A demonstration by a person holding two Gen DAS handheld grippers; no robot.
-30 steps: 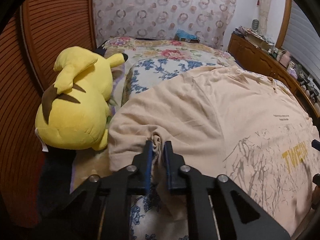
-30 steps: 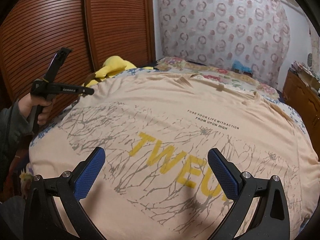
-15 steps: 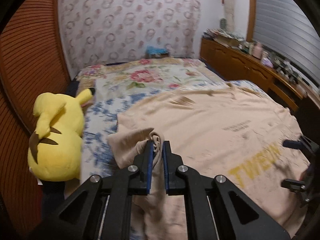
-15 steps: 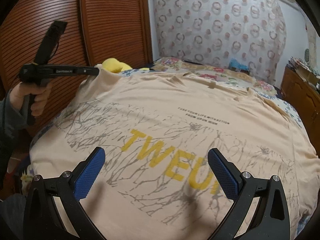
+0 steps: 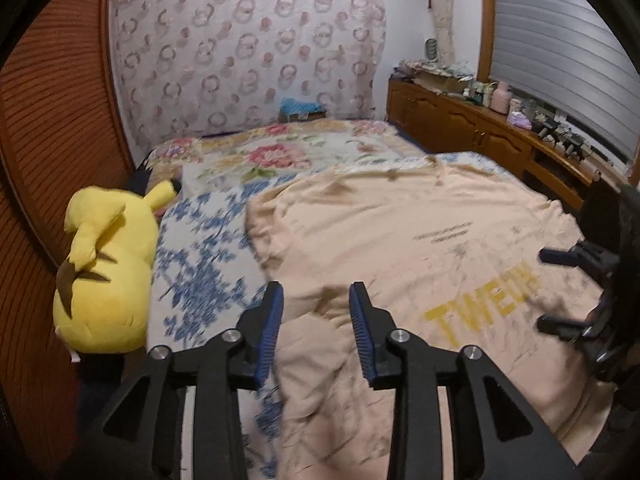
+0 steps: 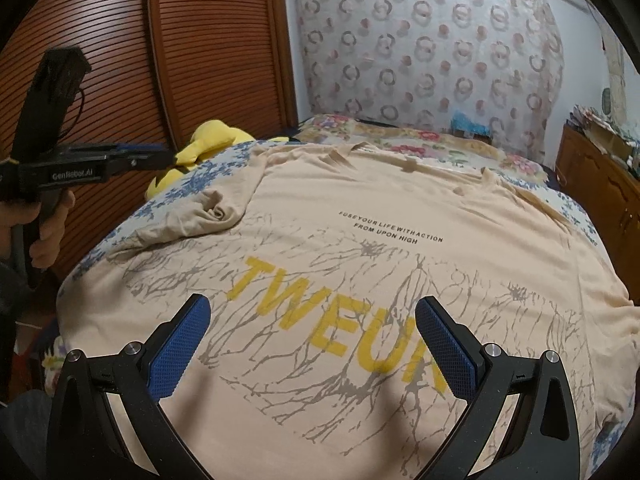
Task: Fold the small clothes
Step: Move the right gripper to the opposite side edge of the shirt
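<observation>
A peach T-shirt (image 5: pixel 400 240) (image 6: pixel 360 208) with yellow letters lies spread, print up, on the bed. Its left sleeve (image 6: pixel 208 212) (image 5: pixel 316 360) lies crumpled and folded inward onto the shirt's edge. My left gripper (image 5: pixel 316 312) (image 6: pixel 168 156) hovers above that sleeve; its jaws are opening and the pads touch no cloth. My right gripper (image 6: pixel 312 340) (image 5: pixel 558 292) stands wide open over the shirt's lower print, with nothing between its fingers. A hand (image 6: pixel 44 236) holds the left gripper's handle.
A yellow plush toy (image 5: pixel 104 272) (image 6: pixel 212 140) lies at the bed's left edge beside slatted wooden doors (image 6: pixel 180 60). The floral bedspread (image 5: pixel 208 248) shows around the shirt. A cluttered wooden sideboard (image 5: pixel 480 136) runs along the right of the bed.
The left gripper carried the sleeve up and inward over the shirt, then parted its jaws; the sleeve has dropped onto the shirt. The right gripper has stayed in place.
</observation>
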